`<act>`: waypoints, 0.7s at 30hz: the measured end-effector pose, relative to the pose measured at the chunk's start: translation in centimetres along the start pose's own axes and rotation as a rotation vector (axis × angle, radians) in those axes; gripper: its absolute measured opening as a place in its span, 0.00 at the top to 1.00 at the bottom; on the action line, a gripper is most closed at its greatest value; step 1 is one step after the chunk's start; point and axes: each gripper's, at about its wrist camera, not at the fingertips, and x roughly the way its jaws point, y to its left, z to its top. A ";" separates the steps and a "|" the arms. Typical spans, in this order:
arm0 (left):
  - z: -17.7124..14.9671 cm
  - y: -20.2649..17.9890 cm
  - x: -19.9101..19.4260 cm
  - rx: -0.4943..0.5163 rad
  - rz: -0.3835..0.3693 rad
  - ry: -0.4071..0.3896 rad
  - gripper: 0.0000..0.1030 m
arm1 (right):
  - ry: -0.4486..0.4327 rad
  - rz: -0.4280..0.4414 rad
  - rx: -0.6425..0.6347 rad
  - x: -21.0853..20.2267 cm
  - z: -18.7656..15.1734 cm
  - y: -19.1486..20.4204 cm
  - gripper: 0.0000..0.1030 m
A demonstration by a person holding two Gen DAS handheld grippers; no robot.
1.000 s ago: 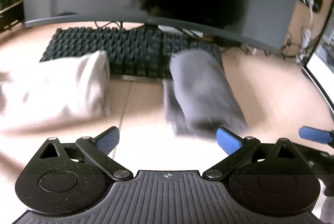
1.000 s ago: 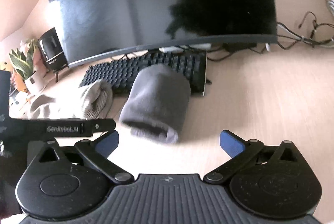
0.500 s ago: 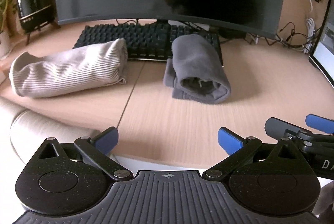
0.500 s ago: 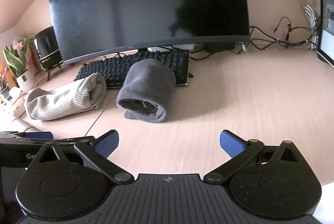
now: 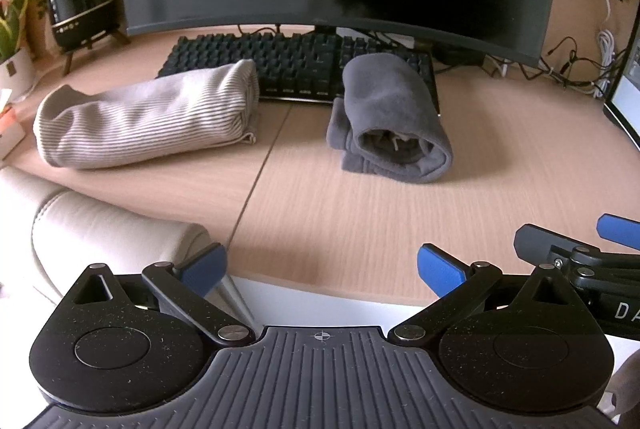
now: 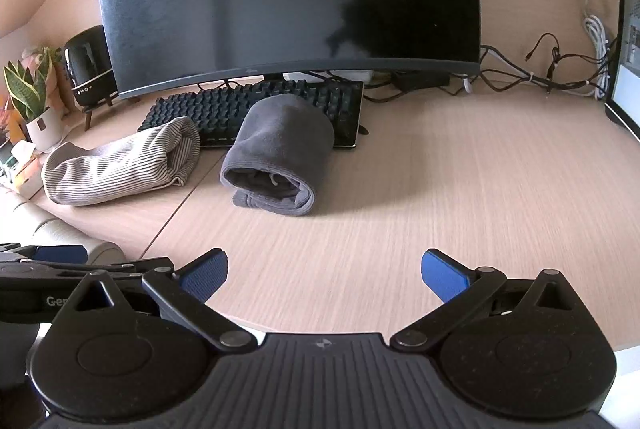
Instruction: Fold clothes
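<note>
"Ge" on left gripper body, "D" on right gripper body

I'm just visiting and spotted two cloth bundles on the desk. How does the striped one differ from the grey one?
The striped bundle is pale beige with fine ribbed lines; the grey bundle is plain dark grey.
The striped bundle lies long, crosswise, left of the desk seam; the grey bundle is shorter and points toward the cameras, open end facing them.
The grey bundle's far end rests on the keyboard; the striped bundle only lies against its front edge.
Both are rolled up, and neither tool holds them.
</note>
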 end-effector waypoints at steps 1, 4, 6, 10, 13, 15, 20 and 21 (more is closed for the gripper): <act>0.1 0.1 -0.1 0.000 -0.001 -0.002 0.00 | 0.000 -0.003 0.000 0.0 0.0 0.0 0.00; 0.4 0.2 -0.2 -0.003 -0.009 -0.009 0.00 | 0.001 -0.016 0.003 -0.1 -0.1 -0.2 0.00; 0.6 0.0 -0.2 0.008 -0.020 -0.010 0.00 | 0.001 -0.026 0.011 -0.3 -0.1 -0.5 0.00; 0.6 -0.8 -0.2 0.033 -0.030 -0.009 0.00 | -0.002 -0.036 0.030 -0.6 0.1 -1.0 0.00; 0.7 -1.0 -0.1 0.037 -0.036 -0.006 0.00 | -0.001 -0.036 0.044 -0.6 0.1 -1.3 0.00; 0.7 -1.1 -0.1 0.041 -0.035 -0.008 0.00 | -0.002 -0.036 0.048 -0.6 0.2 -1.4 0.00; 0.7 -1.2 -0.3 0.046 -0.028 -0.007 0.00 | 0.005 -0.038 0.055 -0.3 0.2 -1.6 0.00; 0.6 -1.2 -0.3 0.047 -0.026 -0.007 0.00 | 0.009 -0.039 0.057 -0.3 0.2 -1.6 0.00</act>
